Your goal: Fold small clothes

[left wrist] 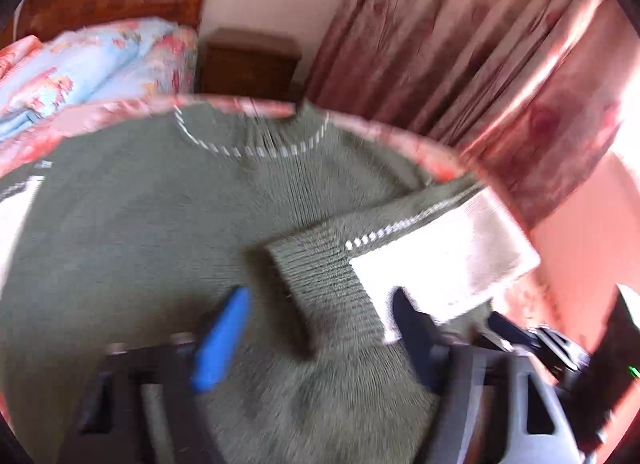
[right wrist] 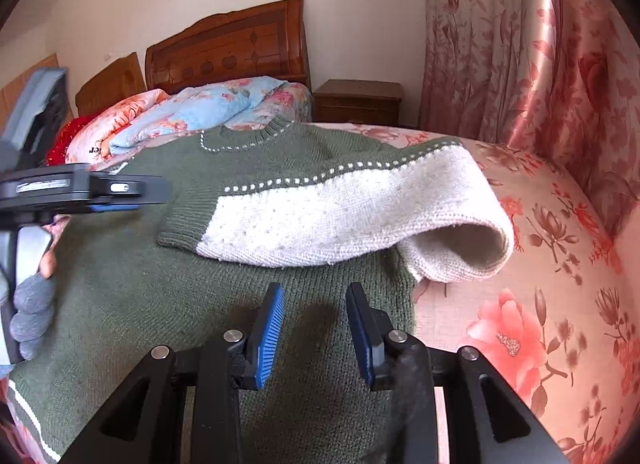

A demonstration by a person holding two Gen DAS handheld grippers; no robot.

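A small green knit sweater (right wrist: 132, 276) lies flat on the bed, collar (right wrist: 244, 140) at the far side. Its right sleeve (right wrist: 340, 216), white with a green cuff, is folded across the chest. The sweater fills the blurred left wrist view (left wrist: 120, 224), the folded sleeve (left wrist: 420, 260) right of centre. My left gripper (left wrist: 320, 300) is open over the sweater's body, its dark right finger at the sleeve's edge; it also shows in the right wrist view (right wrist: 116, 194). My right gripper (right wrist: 316, 304) is open and empty over the sweater's lower body.
The bed has a pink floral sheet (right wrist: 540, 304). A blue floral quilt (right wrist: 208, 108) is bunched at the wooden headboard (right wrist: 228, 48). A wooden nightstand (right wrist: 356, 100) stands beside the bed. Pink curtains (right wrist: 520, 44) hang to the right.
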